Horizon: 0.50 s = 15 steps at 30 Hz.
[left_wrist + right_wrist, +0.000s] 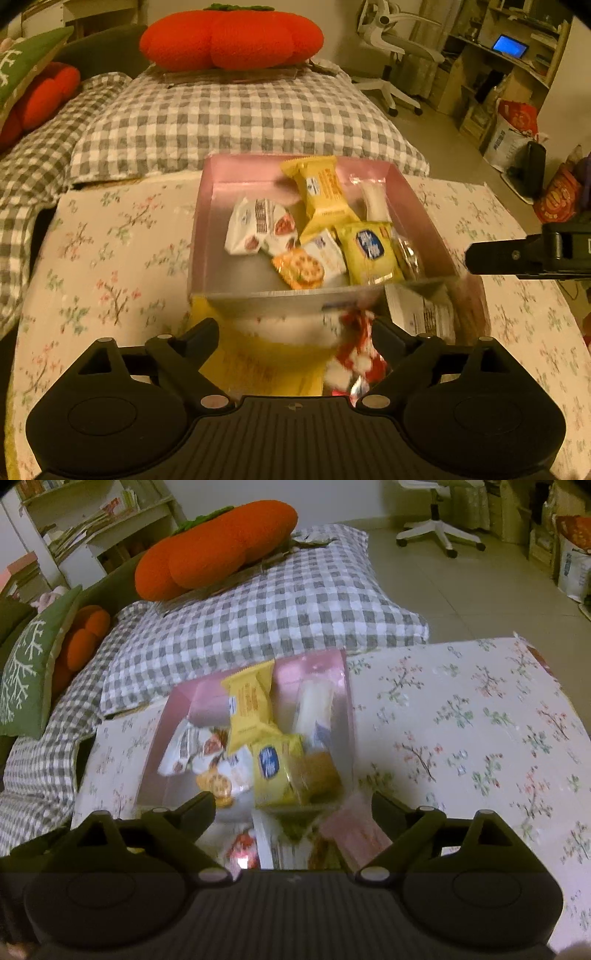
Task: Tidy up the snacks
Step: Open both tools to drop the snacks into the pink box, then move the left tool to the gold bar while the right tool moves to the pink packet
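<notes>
An open pink rectangular box (pixel 207 221) on the floral tabletop holds loosely piled wrapped snacks: a tall yellow packet (pixel 323 190) leaning at the far wall, white packets (pixel 258 230) at the left, a yellow blue-labelled packet (pixel 371 253) near right.

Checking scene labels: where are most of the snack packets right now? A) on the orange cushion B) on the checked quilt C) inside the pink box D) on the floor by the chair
C: the snack packets lie piled inside the pink box on the floral tablecloth.

A red-and-white wrapper (pixel 352 350) below the pink box (pixel 207 236) is smeared by blur. The box's near wall hides a yellow pack (pixel 258 365) in part, print unreadable
</notes>
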Motion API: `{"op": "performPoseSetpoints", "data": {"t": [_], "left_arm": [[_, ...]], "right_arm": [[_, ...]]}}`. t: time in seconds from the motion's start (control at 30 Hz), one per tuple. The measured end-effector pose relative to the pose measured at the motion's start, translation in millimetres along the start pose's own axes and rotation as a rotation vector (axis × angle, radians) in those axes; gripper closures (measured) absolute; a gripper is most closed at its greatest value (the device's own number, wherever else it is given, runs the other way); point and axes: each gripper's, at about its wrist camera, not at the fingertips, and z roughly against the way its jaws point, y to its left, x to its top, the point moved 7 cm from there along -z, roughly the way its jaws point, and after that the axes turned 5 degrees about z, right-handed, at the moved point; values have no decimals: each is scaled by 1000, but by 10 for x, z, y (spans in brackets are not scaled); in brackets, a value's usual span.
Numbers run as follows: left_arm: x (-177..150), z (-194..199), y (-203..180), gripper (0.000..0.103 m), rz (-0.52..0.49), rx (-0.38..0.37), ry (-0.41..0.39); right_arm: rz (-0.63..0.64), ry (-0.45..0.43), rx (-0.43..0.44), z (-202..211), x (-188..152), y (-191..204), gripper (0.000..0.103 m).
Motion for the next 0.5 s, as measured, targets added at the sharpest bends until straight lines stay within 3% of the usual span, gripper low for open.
{"op": "performPoseSetpoints", "data": {"t": [0.5], "left_arm": [[-511,321,435,6,77,18,1]], "right_arm": [[-17,6,-22,240,-583,-112,8]]}}
